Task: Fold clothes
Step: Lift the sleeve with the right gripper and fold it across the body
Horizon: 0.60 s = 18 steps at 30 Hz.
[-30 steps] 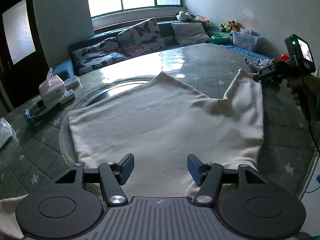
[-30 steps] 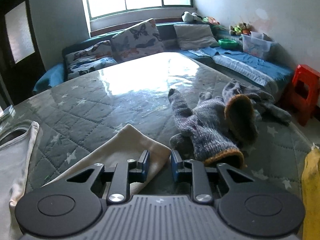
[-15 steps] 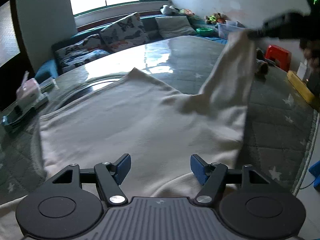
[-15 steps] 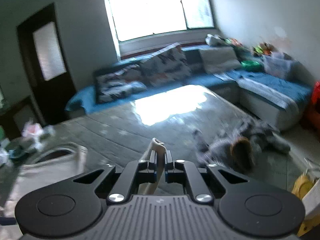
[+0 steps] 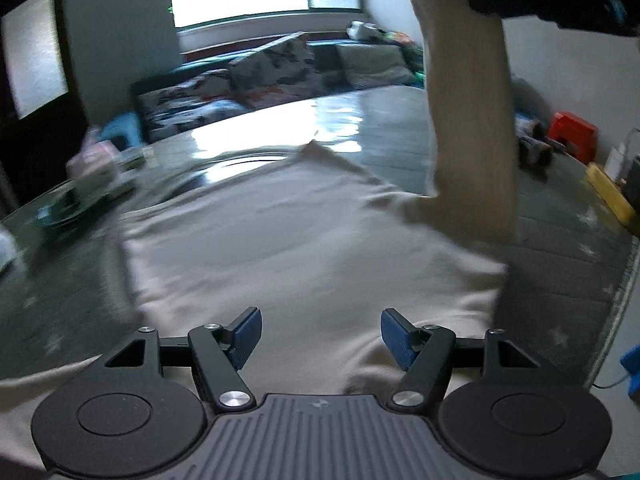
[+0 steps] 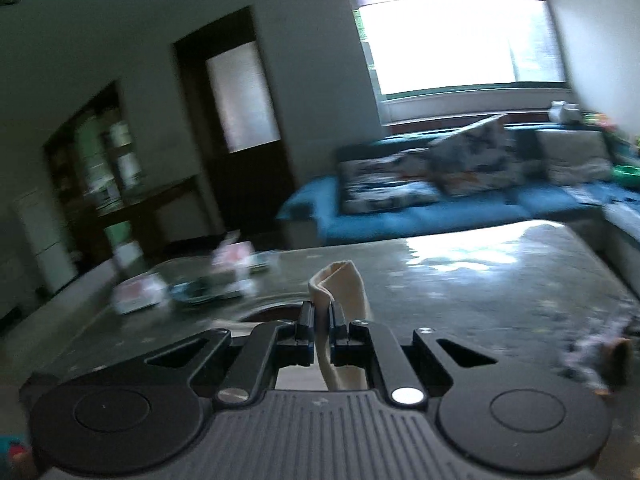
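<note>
The right claw (image 6: 321, 334) was pinching the cuff of a cream sleeve (image 5: 472, 112), its fingers pressed together on the cloth, and held it high. From the left claw (image 5: 321, 334), which hung spread and empty low over the near hem, that sleeve rose ahead and to the right, its long axis near upright. The cream garment (image 5: 288, 240) lay flat on the surface (image 5: 560, 216) straight ahead of the left claw and below and left of the right one. The fold probably turned on this: the body lay to the left of the raised sleeve, so the right claw was the nearer one to carry it across.
</note>
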Motion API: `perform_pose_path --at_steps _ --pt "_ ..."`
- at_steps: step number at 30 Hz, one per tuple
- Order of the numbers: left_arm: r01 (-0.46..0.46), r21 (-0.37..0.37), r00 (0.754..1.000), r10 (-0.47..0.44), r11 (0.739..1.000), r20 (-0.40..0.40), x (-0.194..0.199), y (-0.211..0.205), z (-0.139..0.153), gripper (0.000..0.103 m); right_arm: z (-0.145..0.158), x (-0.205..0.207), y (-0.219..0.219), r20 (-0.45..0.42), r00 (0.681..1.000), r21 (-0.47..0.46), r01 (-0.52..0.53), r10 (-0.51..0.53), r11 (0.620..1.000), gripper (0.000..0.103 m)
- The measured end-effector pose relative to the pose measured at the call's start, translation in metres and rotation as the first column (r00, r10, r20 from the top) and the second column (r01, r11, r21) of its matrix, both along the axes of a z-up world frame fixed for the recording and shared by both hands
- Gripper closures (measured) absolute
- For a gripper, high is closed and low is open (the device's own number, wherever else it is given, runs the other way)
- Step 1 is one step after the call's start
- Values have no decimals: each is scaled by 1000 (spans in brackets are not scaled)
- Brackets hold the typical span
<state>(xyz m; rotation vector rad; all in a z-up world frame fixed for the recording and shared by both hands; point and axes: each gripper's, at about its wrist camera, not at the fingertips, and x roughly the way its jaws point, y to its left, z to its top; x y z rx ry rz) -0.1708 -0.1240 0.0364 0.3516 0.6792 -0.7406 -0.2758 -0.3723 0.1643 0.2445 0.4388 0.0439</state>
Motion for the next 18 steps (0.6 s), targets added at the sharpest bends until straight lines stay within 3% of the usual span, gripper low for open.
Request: perform_pose_path --at_steps 5,10,15,18 --pt "-106 -12 994 106 994 13 4 43 5 31 -8 24 51 -43 988 -11 -146 146 989 97" --pt "-211 -26 977 212 977 24 9 86 11 30 -44 49 103 -145 958 -10 -253 249 967 97" --pt "-251 -22 968 251 968 15 5 101 9 29 -90 62 134 -254 915 29 -318 315 948 97" --pt "-250 -28 968 251 968 13 3 103 10 29 -104 60 144 -284 894 61 -343 345 937 90"
